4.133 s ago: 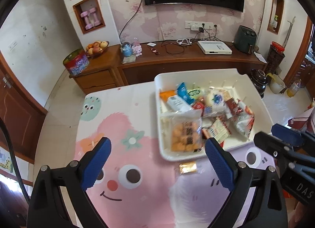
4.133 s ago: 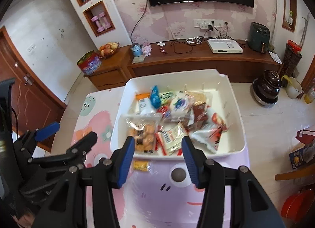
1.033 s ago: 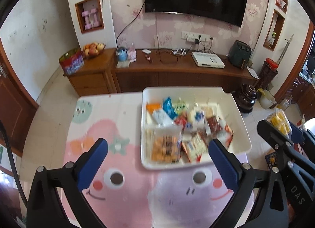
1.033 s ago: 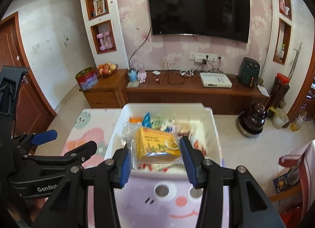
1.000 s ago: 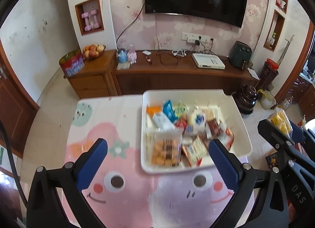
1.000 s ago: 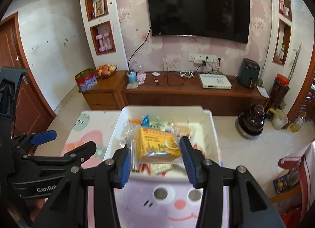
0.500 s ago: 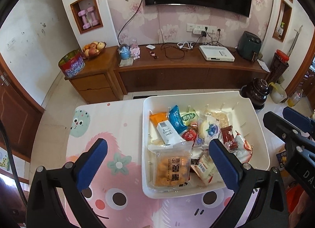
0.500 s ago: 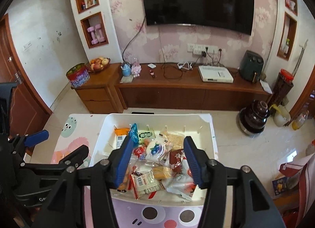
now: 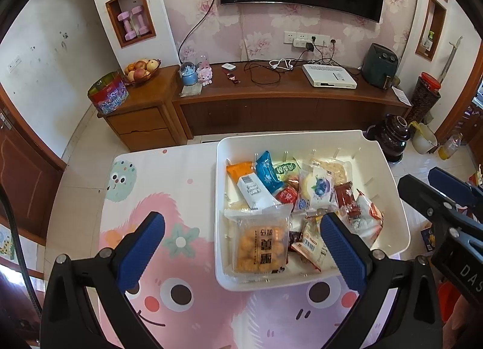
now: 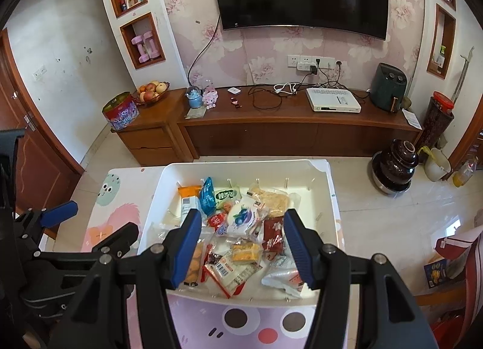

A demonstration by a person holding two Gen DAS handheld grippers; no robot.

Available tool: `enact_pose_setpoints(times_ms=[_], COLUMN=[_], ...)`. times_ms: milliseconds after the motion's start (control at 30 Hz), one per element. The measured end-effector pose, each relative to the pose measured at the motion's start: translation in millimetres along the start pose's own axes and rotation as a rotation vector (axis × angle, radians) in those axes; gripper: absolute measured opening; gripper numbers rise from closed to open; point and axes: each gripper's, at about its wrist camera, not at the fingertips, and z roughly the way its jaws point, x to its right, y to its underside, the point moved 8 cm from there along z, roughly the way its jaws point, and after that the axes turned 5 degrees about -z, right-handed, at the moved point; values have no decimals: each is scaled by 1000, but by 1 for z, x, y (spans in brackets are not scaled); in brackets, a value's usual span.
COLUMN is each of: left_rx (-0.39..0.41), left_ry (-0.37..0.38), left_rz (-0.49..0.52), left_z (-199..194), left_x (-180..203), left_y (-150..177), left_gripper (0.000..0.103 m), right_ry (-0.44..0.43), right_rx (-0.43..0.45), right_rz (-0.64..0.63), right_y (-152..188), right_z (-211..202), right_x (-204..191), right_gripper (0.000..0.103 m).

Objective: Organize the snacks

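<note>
Progress: the snacks lie together inside the white bin [image 10: 157,195]; I see no loose packet on the pink counter [image 9: 181,186], so I judge the gathering is nearly done and perhaps only tidying remains.
Left claw [image 9: 240,254]: its jaws stand wide apart and hold nothing; between them, below, is the near left corner of the bin with the clear bag of round biscuits [image 9: 261,246].
Right claw [image 10: 243,248]: its jaws have just been opening and now stand about half apart, touching nothing; it hangs over the near part of the bin.
Yellow packet [image 10: 245,252]: it lies free in the bin, directly below the gap of the right claw, among other packets.
Blueberry packet [image 10: 241,217]: just beyond the right claw, in the middle of the bin.
</note>
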Motion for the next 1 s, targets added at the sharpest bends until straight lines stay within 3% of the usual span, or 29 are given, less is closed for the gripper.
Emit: enact_pose_setpoints(times_ms=[367, 767, 1000], left_rx=[-16, -3, 6], left_ry=[-2, -24, -34], left_rz=[-13, -60, -41], left_z=[-43, -126, -153], left_x=[-19, -67, -75], left_y=[62, 147, 183], left_gripper=[102, 102, 102], right_ry=[-6, -32, -22], right_rx=[-16, -61, -83], right_rz=[24, 49, 27], right_y=[46, 133, 172], right_z=[-41, -109, -133], right_x=[-17, -60, -83], right_gripper=[57, 57, 57])
